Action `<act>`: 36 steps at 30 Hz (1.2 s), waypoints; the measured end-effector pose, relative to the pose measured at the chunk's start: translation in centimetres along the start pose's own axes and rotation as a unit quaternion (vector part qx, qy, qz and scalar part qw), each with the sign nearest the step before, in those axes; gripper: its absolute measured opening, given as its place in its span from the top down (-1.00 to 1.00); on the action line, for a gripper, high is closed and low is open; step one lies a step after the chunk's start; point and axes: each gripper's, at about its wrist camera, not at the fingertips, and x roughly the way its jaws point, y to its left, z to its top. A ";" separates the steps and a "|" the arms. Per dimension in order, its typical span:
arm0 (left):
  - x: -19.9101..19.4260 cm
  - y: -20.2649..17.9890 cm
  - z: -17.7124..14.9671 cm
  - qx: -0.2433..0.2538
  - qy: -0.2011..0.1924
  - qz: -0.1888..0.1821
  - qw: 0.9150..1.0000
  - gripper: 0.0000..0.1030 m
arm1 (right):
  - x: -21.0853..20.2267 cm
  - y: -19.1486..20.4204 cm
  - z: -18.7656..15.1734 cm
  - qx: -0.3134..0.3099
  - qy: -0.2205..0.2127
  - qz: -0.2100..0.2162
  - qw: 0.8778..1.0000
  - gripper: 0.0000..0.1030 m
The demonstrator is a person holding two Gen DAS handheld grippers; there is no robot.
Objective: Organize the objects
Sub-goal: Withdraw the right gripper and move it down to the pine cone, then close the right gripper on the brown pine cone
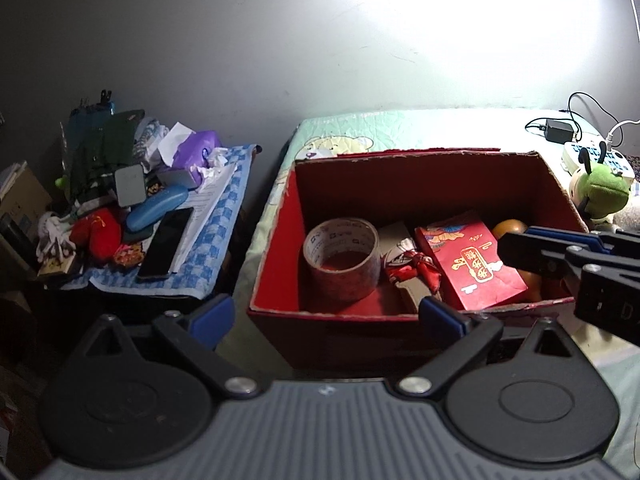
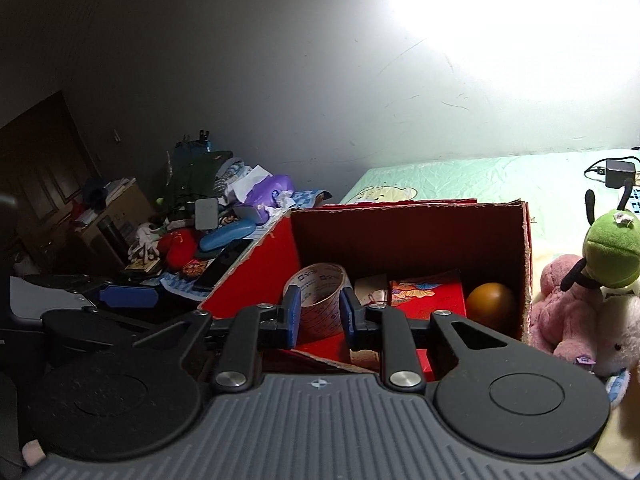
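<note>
Room: dim bedroom, grey wall w/ bright glare patch up top, bed w/ pale green cartoon sheet (image 1: 400, 128)
Box: open cardboard box (image 1: 276, 240), red inside, sits on bed near its left edge
Box contents: roll of clear packing tape (image 1: 342, 264) on its side at left; red envelope w/ gold print (image 1: 472, 264) leaning at right; orange ball (image 2: 490, 306) in right corner; red patterned cloth bit (image 1: 412, 268) btwn tape and envelope
L gripper: (image 1: 326, 312) jaws spread wide, nothing btwn them — hangs above the box's near wall, pointing down into it
R gripper: (image 2: 318, 312) jaws partly closed w/ a gap, nothing btwn the pads; tape roll is seen through the gap but lies further back in the box, not touched. In left wrist view it reaches in from the right over the envelope and ball
Side table: left of bed, blue checked cloth (image 1: 224, 216), piled w/ clutter — black phone (image 1: 166, 244), blue glasses case (image 1: 156, 210), purple tissue pack (image 1: 198, 152), red plush item (image 1: 98, 236), grey box (image 1: 130, 186)
Right of box: green plush bug w/ black antennae (image 2: 608, 252), pink plush (image 2: 568, 312) under it, white plush at far right
Far bed corner: black charger brick (image 1: 558, 130) w/ cables, power strip just beside it
</note>
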 end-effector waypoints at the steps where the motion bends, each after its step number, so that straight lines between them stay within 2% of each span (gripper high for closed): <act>1: -0.1 0.2 -0.5 -0.005 0.003 -0.004 1.000 -0.92 | -0.1 0.2 -0.2 -0.005 0.001 0.007 1.000 0.55; 6: 0.4 1.1 -3.1 -0.021 0.033 -0.039 0.998 -0.92 | -0.7 0.2 -1.8 -0.005 0.023 0.046 0.999 0.55; 10: 1.8 1.0 -5.2 -0.029 0.073 -0.077 0.994 -0.92 | -0.2 0.0 -3.3 0.009 0.060 0.066 0.996 0.54; 15: 3.2 0.3 -6.7 -0.029 0.105 -0.114 0.987 -0.97 | 0.8 -0.8 -4.9 0.041 0.102 0.048 0.993 0.53; 18: 4.1 0.3 -7.2 -0.037 0.123 -0.146 0.981 -0.98 | 1.2 -1.4 -5.3 0.065 0.123 0.042 0.989 0.50; 19: 4.4 0.3 -7.3 -0.039 0.128 -0.152 0.979 -0.98 | 1.4 -1.5 -5.4 0.073 0.129 0.041 0.988 0.40; 26: 5.7 -0.9 -7.9 -0.021 0.139 -0.172 0.975 -0.98 | 2.7 -2.7 -6.6 0.136 0.180 0.037 0.974 0.37; 28: 6.1 -1.2 -7.9 -0.015 0.141 -0.177 0.974 -0.98 | 3.0 -2.9 -6.9 0.150 0.191 0.038 0.969 0.31; 33: 7.0 -1.6 -7.6 -0.002 0.136 -0.181 0.974 -0.86 | 3.4 -3.2 -7.4 0.169 0.206 0.040 0.963 0.31; 36: 7.7 -1.3 -7.4 -0.008 0.144 -0.194 0.970 -0.85 | 3.7 -3.6 -7.7 0.179 0.216 0.042 0.959 0.30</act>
